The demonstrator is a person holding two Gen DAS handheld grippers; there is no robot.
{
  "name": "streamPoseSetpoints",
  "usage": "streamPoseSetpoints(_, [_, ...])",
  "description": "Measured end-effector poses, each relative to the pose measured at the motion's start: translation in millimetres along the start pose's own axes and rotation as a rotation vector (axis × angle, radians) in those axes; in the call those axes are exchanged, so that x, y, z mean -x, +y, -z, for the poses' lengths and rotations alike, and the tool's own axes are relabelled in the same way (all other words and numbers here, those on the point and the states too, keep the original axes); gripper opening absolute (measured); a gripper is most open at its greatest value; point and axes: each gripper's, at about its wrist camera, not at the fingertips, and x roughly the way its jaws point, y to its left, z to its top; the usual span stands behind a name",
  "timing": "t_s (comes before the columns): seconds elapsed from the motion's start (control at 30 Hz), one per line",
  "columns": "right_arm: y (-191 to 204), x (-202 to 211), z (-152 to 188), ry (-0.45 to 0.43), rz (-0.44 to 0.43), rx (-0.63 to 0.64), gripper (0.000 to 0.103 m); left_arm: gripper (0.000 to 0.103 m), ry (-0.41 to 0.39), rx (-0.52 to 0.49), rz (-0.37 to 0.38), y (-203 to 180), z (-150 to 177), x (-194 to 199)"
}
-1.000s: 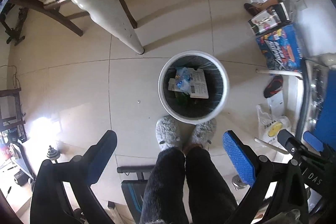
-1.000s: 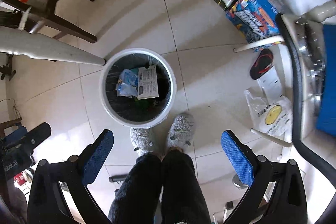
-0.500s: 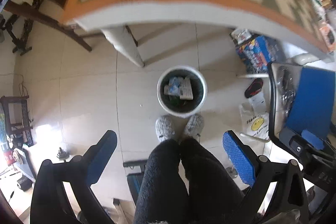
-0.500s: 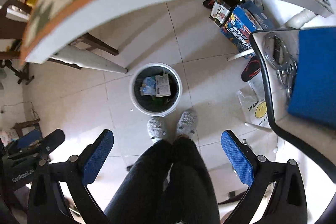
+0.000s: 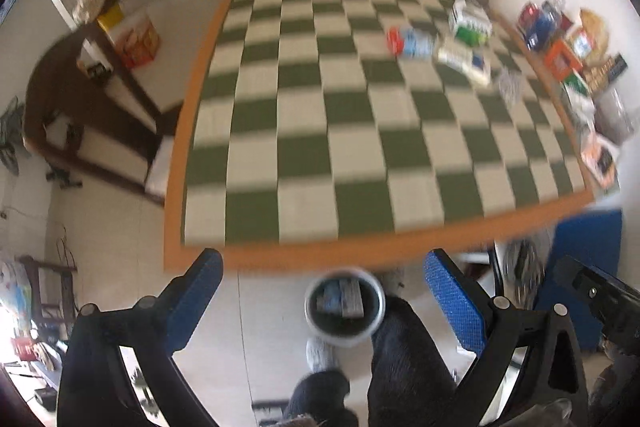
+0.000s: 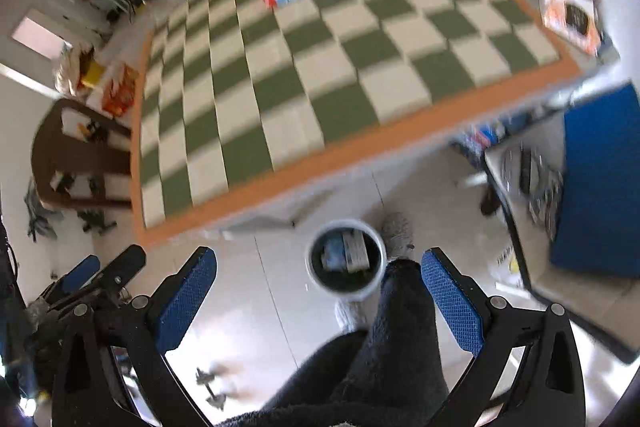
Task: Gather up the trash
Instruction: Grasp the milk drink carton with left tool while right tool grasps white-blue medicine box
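A white trash bin [image 5: 345, 309] with a dark liner stands on the floor by the table's near edge, with paper and blue wrappers inside; it also shows in the right wrist view [image 6: 346, 259]. Trash lies at the far right of the green-and-white checkered table [image 5: 340, 131]: a red-and-blue wrapper [image 5: 410, 42], a white packet [image 5: 464, 61], a green-and-white carton [image 5: 470, 21] and a crumpled silver piece [image 5: 510, 87]. My left gripper [image 5: 324, 303] is open and empty, high above the floor. My right gripper [image 6: 320, 291] is open and empty too.
Boxes and packages [image 5: 568, 43] line the table's right edge. A dark wooden chair [image 5: 88, 99] stands left of the table. A blue-seated chair [image 6: 592, 183] stands to the right. The person's dark-trousered legs [image 6: 384, 355] and grey slippers are beside the bin.
Both grippers have risen and tilted up from looking down into the bin. The tabletop and its trash now fill the views, and the bin appears small and low.
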Motion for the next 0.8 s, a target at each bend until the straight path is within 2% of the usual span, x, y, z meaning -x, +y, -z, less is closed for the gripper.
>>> streamPoseSetpoints(0.17, [-23, -9, -103, -0.024, 0.011, -0.029, 0.103, 0.103, -0.013, 0.02, -0.03, -33, -88, -33])
streamPoseSetpoints(0.27, [-43, -31, -167, -0.01, 0.003, -0.033, 0.103, 0.103, 0.016, 0.024, -0.011, -52, -144, -69])
streamPoseSetpoints(0.33, [-51, -58, -219, 0.033, 0.022, 0.014, 0.103, 0.103, 0.029, -0.014, -0.022, -64, -175, -85])
streamPoseSetpoints(0.43, [-59, -96, -281, 0.098, 0.057, 0.098, 0.103, 0.102, 0.037, -0.211, -0.032, -101, -221, -123])
streamPoseSetpoints(0.47, [-61, -108, -299, 0.121, 0.067, 0.122, 0.103, 0.102, 0.053, -0.33, -0.035, -119, -236, -143])
streamPoseSetpoints(0.6, [-75, -157, -370, 0.191, 0.112, 0.197, 0.103, 0.102, 0.089, -0.664, -0.105, -162, -265, -206])
streamPoseSetpoints(0.67, [-83, -176, -390, 0.209, 0.132, 0.218, 0.103, 0.102, 0.105, -0.833, -0.12, -183, -271, -235])
streamPoseSetpoints(0.8, [-103, -206, -415, 0.252, 0.14, 0.199, 0.103, 0.093, 0.184, -1.002, -0.087, -204, -273, -269])
